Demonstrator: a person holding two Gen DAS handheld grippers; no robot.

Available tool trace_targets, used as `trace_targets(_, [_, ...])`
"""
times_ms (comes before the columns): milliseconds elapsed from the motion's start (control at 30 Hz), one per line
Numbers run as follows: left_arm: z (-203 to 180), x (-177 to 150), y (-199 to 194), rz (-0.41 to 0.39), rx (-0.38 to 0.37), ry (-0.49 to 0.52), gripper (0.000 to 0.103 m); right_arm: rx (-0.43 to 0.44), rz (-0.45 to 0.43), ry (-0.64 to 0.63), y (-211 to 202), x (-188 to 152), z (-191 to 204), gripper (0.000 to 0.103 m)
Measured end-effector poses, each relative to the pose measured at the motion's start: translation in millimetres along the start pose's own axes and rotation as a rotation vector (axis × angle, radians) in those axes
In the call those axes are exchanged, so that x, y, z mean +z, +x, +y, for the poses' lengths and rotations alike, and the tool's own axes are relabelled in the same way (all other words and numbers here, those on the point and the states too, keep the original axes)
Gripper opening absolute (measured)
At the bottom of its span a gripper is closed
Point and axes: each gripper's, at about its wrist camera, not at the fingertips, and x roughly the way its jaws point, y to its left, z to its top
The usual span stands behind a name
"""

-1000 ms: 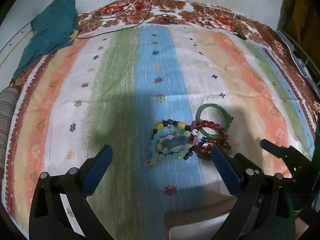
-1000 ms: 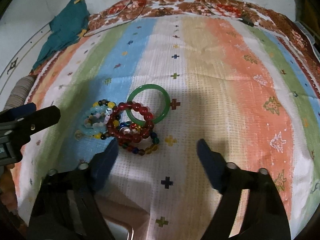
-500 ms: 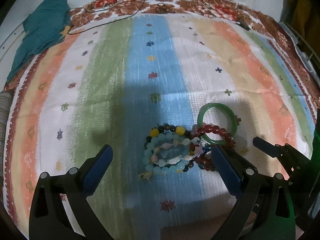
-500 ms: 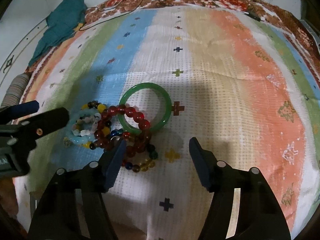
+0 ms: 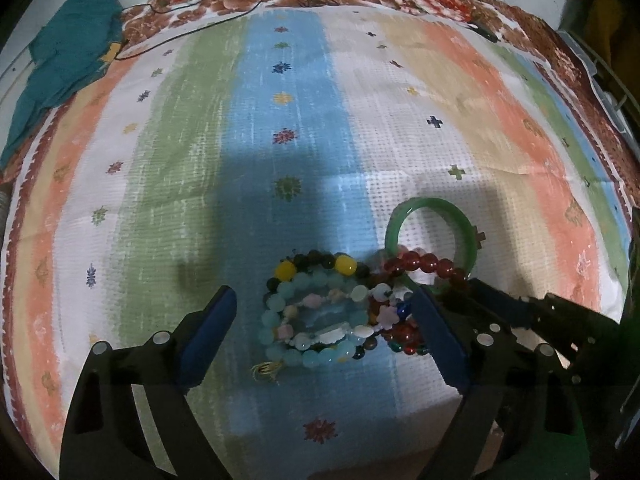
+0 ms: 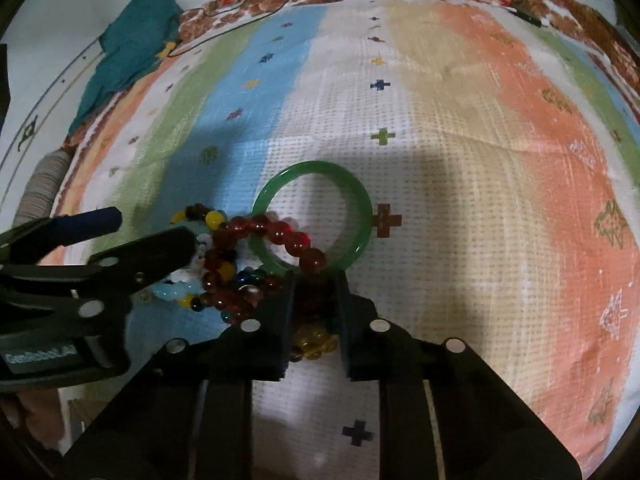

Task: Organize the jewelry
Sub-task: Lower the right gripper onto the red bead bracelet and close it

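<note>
Several bracelets lie tangled on the striped cloth (image 5: pixel 400 120): a green bangle (image 6: pixel 360 208), a red bead bracelet (image 6: pixel 280 232), a light blue bead bracelet (image 5: pixel 280 312) and a dark bead bracelet with amber beads (image 6: pixel 314 340). My right gripper (image 6: pixel 314 294) is closing and its pads pinch the dark bead bracelet just below the bangle. My left gripper (image 5: pixel 324 312) is closing slowly but stands wide. The light blue bracelet lies between its jaws, untouched by the left pad (image 5: pixel 216 320). The right gripper (image 5: pixel 480 292) shows beside it in the left wrist view.
A teal cloth (image 5: pixel 68 52) lies at the far left corner, with a thin black cord (image 5: pixel 192 20) trailing over the floral border. A wire rack (image 5: pixel 612 80) stands at the right edge. The striped cloth's front edge runs just below both grippers.
Both grippers came down closer to the bracelet pile. The right jaws narrowed from wide apart to a tight pinch on the dark beads. The left jaws narrowed slightly.
</note>
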Motion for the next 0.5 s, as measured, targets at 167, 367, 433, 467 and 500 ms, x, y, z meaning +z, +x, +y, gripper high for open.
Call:
trace_targets(167, [-2, 1, 8, 0.024, -0.024, -0.012, 0.077, 0.000, -0.009, -0.011, -3, -2, 0, 0.016])
trace_targets(367, [-4, 2, 15, 0.049, -0.036, -0.007, 0.067, -0.029, -0.038, 0.004, -13, -3, -11, 0.014])
trace_targets(433, [-7, 0, 17, 0.061, -0.044, 0.002, 0.067, -0.045, -0.044, 0.002, -15, -2, -13, 0.014])
trace_targets(467, [-8, 0, 17, 0.063, -0.046, 0.009, 0.067, -0.058, -0.050, -0.003, -17, -3, -14, 0.014])
trace_targets(500, [-8, 0, 17, 0.062, -0.045, 0.012, 0.067, -0.067, -0.055, -0.009, -18, -3, -14, 0.014])
